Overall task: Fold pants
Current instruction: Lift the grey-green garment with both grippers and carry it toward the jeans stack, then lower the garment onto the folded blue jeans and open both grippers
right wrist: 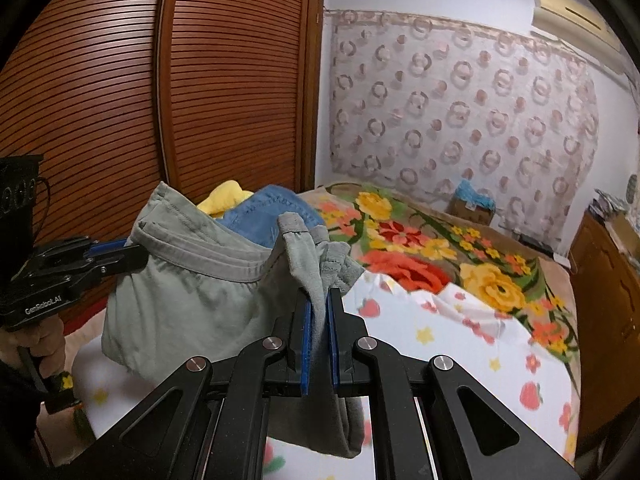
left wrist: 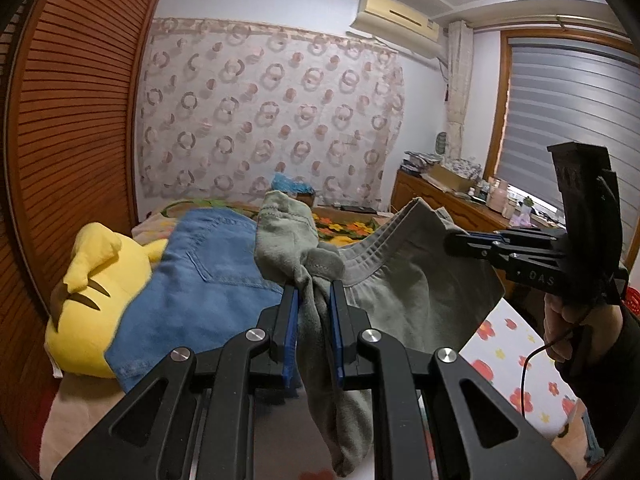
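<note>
Left gripper (left wrist: 314, 292) and right gripper (right wrist: 325, 296) each clamp bunched waistband of green pants (left wrist: 400, 296), frame centre. Thin pinch may slip; jeans (left wrist: 200, 280) left could snag.

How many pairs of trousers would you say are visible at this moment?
2. The grey-green pants hang between both grippers above the bed; the blue jeans lie behind them beside the yellow plush toy. More could be hidden underneath.

I can't see where the grey-green pants (left wrist: 412, 292) end: the hanging fabric runs off the bottom edge. The jeans (left wrist: 200, 292) half cover a yellow plush toy (left wrist: 92, 300). The dresser clutter (left wrist: 452, 176) is too small to identify.
</note>
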Demonstrator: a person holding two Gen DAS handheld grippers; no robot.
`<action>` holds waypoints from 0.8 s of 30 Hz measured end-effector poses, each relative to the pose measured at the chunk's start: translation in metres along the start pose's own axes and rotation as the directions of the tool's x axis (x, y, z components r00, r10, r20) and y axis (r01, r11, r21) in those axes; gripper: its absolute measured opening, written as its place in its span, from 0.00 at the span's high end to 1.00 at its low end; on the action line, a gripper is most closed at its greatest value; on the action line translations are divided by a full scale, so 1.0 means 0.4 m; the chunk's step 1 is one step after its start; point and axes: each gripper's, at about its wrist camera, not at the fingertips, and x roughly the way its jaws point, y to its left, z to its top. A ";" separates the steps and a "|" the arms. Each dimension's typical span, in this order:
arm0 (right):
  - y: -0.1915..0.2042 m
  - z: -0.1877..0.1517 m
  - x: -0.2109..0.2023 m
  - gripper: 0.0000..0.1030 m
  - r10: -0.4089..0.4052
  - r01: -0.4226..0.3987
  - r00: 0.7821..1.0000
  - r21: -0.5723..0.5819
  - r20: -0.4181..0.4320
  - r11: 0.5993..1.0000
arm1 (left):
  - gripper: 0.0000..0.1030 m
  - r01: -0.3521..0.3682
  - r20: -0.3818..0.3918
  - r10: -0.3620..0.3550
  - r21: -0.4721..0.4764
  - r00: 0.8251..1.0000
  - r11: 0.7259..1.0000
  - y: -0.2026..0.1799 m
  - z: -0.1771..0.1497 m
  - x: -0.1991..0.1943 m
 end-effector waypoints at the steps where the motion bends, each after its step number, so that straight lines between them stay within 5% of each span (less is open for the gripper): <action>1: -0.005 0.005 0.009 0.93 0.005 -0.005 1.000 -0.006 0.004 1.000 | 0.84 -0.012 0.007 0.012 0.001 1.000 1.000 0.008 0.006 0.003; 13: -0.028 0.075 0.203 0.93 0.045 -0.043 0.999 -0.114 0.019 0.993 | 0.84 -0.123 0.048 0.125 -0.040 0.991 0.992 0.120 0.013 0.051; 24: -0.020 0.129 0.408 0.93 0.139 -0.132 0.990 -0.209 0.020 0.969 | 0.84 -0.203 0.058 0.216 -0.183 0.975 0.962 0.201 -0.059 0.064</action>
